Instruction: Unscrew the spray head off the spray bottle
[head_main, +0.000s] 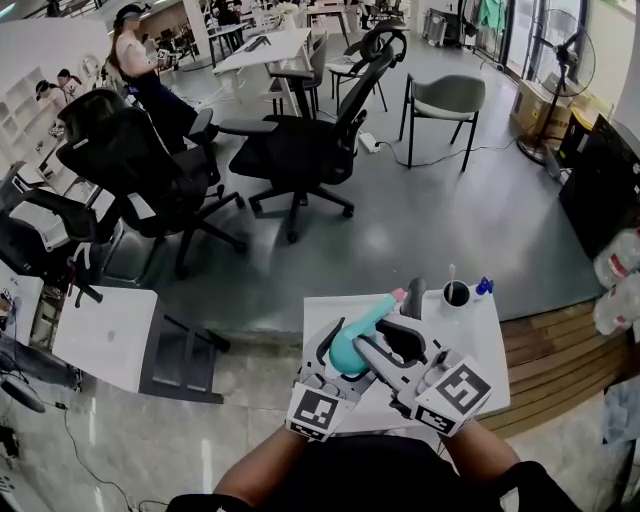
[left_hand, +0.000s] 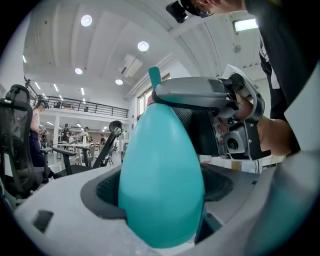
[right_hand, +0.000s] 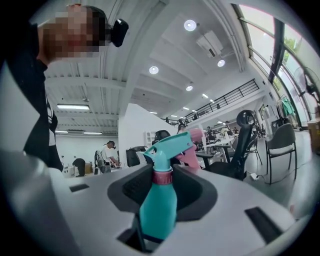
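A teal spray bottle (head_main: 350, 345) is held up over a small white table (head_main: 475, 345), tilted with its head away from me. My left gripper (head_main: 338, 362) is shut on the fat teal body (left_hand: 160, 180), which fills the left gripper view. The spray head (right_hand: 172, 145) is teal with a pink nozzle and sits on a pink collar (right_hand: 162, 177). My right gripper (head_main: 386, 345) reaches in from the right, its jaws on either side of the neck below that collar (right_hand: 159, 202). Whether its pads press on the bottle does not show. The right gripper (left_hand: 200, 115) crosses the bottle's top in the left gripper view.
A white cup with a stick in it (head_main: 456, 294) and a small blue item (head_main: 484, 286) stand at the table's far right corner. Another white table (head_main: 105, 335) is at the left. Black office chairs (head_main: 300, 150) stand beyond. Wooden boards (head_main: 560, 350) lie at the right.
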